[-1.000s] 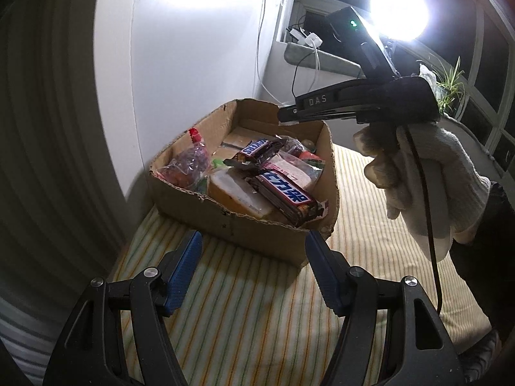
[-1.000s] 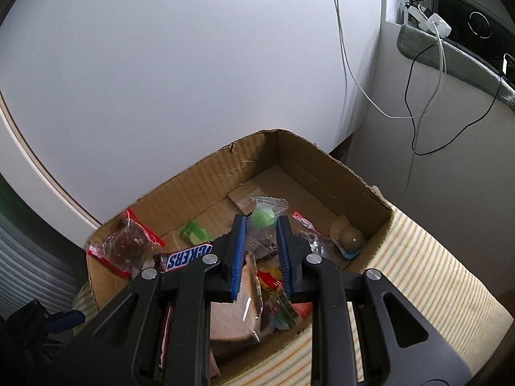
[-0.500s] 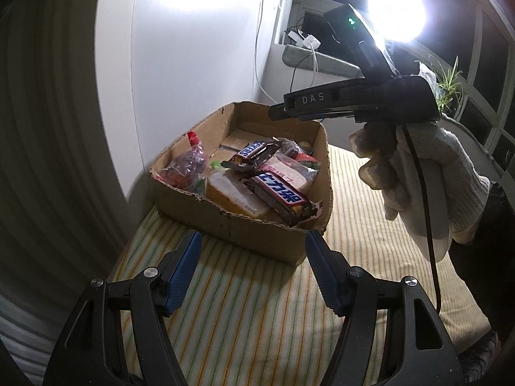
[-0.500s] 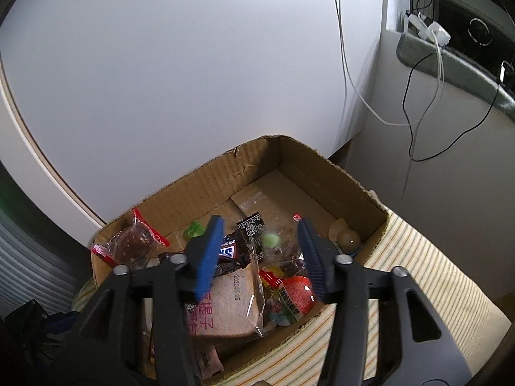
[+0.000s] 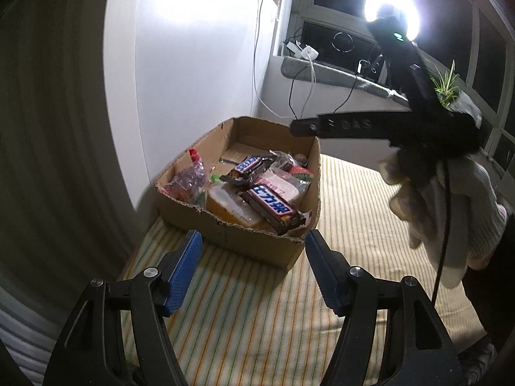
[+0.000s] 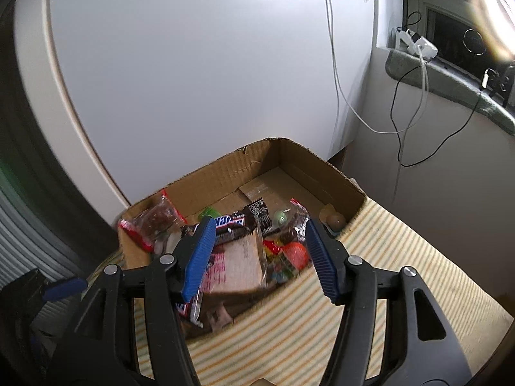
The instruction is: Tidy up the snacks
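A cardboard box (image 5: 244, 241) (image 6: 222, 173) stands on a striped cloth against a white wall. It holds several snacks: two Snickers bars (image 5: 272, 207) (image 6: 230, 223), a red-edged clear packet (image 5: 188, 178) (image 6: 154, 222), a pale wafer pack (image 6: 241, 257) and small candies. My left gripper (image 5: 252, 270) is open and empty, just in front of the box. My right gripper (image 6: 257, 257) is open and empty, above the box's near side. In the left wrist view it is seen side-on, its arm (image 5: 370, 127) held by a gloved hand (image 5: 434, 199) over the box's right edge.
The striped cloth (image 5: 257, 315) (image 6: 402, 257) covers the surface around the box. White and black cables (image 6: 402, 103) hang from a grey sill at the right. A bright lamp (image 5: 391, 3) and a small plant (image 5: 445, 88) stand by the window.
My right gripper opened from nearly shut, let go of the small snack it held over the box, and has risen and drawn back. My left gripper stays open and hardly moved.
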`<action>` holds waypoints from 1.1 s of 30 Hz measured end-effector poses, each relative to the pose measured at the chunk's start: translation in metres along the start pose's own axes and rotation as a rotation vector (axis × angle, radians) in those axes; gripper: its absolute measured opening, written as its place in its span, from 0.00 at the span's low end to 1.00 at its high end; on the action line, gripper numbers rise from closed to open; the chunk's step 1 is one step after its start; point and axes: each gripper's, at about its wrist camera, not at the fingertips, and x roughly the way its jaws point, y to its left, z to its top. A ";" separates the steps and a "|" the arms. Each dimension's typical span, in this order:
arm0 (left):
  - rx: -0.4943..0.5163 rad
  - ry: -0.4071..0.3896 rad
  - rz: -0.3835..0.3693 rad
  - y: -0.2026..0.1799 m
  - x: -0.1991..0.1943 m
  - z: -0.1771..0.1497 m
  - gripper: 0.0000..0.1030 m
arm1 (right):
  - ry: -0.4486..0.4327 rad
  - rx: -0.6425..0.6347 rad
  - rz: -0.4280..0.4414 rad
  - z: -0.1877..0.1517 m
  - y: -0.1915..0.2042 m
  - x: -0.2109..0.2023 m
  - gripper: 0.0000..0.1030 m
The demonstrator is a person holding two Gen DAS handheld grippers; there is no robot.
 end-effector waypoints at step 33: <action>0.001 -0.105 0.111 -0.030 -0.051 0.007 0.76 | -0.155 0.126 -0.243 -0.127 0.002 -0.150 0.96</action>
